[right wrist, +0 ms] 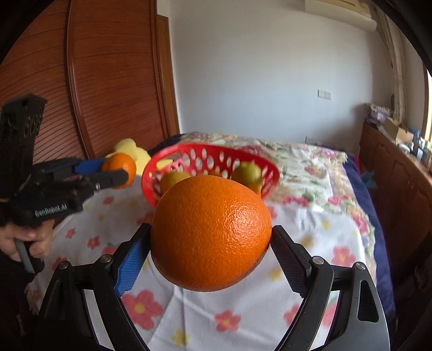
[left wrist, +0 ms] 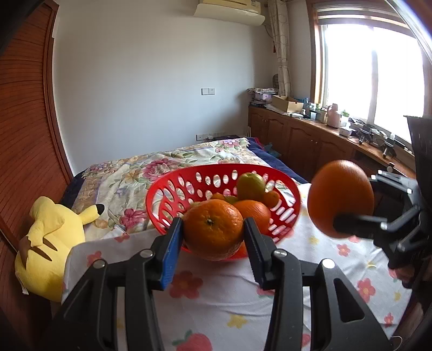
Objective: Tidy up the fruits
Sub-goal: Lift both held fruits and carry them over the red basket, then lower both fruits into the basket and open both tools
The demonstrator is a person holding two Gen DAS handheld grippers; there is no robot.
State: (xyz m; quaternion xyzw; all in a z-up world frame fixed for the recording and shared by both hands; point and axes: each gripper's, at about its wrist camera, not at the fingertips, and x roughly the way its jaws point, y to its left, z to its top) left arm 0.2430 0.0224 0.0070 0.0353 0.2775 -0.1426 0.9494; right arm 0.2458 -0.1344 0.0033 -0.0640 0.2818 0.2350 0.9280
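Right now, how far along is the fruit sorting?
Done: several fruits already lie in the red basket. In hand: left claw grips a mandarin, right claw grips an orange, both in the air. Left: set both down; no loose fruit visible on the cloth.

Red basket (left wrist: pixel 167 194) on floral-clothed table (left wrist: pixel 221 302)

A yellow plush toy (left wrist: pixel 46 243) lies beside a flowered bedspread (left wrist: pixel 140 172), with a wooden cabinet (left wrist: pixel 302 135), window (left wrist: pixel 372 78) and air conditioner (left wrist: pixel 229 10) behind.
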